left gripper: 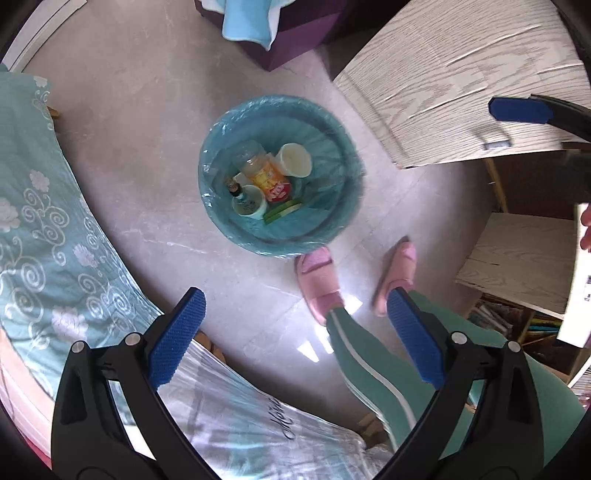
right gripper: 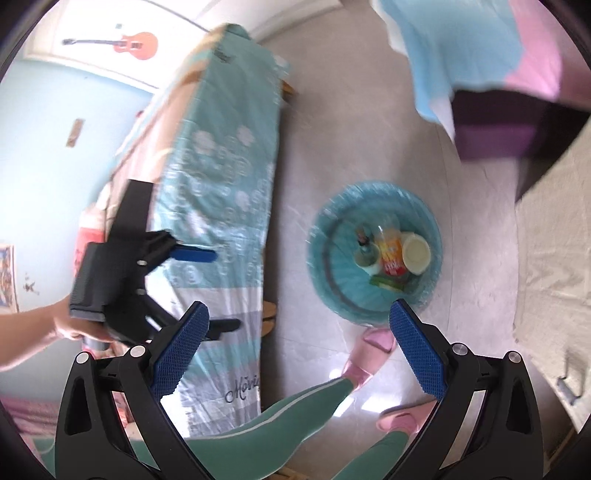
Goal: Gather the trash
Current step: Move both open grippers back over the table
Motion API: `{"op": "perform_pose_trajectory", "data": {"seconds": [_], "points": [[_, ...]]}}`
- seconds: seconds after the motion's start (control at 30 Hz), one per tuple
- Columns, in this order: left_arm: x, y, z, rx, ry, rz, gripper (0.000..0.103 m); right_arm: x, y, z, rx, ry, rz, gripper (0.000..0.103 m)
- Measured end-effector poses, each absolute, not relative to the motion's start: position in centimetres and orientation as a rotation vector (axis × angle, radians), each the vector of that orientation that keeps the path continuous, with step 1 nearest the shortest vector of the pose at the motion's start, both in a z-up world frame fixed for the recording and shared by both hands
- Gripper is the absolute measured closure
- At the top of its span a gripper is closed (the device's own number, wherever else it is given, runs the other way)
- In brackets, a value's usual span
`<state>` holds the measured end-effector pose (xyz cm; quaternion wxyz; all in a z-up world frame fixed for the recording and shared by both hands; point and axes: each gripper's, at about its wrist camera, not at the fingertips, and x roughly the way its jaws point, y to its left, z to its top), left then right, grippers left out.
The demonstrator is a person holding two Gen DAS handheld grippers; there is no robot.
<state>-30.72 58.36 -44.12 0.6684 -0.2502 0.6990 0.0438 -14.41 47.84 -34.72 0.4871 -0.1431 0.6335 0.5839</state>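
A round bin [left gripper: 221,147] lined with a blue bag stands on the floor below both grippers, also in the right wrist view as the bin [right gripper: 332,229]. Inside lie a plastic bottle with an orange label [left gripper: 267,177], a white paper cup [left gripper: 294,160], a small dark bottle [left gripper: 236,188], a white bowl [left gripper: 255,208] and a green wrapper [left gripper: 282,211]. My left gripper [left gripper: 295,299] hangs well above the bin, open and empty. My right gripper [right gripper: 299,314] is also open with nothing between its pads. One blue pad [left gripper: 517,110] of the right gripper shows at the right edge.
A bed with a teal floral cover [left gripper: 48,236] runs along the left. A pale wooden desk [left gripper: 454,74] and shelf [left gripper: 517,254] stand at the right. The person's legs [left gripper: 369,362] in green trousers and pink slippers [left gripper: 316,280] stand beside the bin. A purple box [left gripper: 291,33] lies beyond.
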Motion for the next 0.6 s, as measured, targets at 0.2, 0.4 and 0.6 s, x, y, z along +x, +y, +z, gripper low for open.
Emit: {"op": "perform_pose_trajectory", "data": {"seconds": [0.2, 0.4, 0.6], "points": [[-29.8, 57.5, -35.3, -0.516, 1.490, 0.037, 0.007, -14.7, 45.2, -23.6, -0.319, 1.378, 1.526, 0.006], [-26.1, 55.4, -24.5, -0.398, 1.332, -0.090, 0.007, -12.4, 38.8, -12.8, -0.255, 1.198, 1.523, 0.006], [-19.6, 49.0, -16.0, -0.130, 1.176, -0.312, 0.007, -8.9, 28.6, -5.5, -0.251, 1.010, 1.368, 0.006]]}}
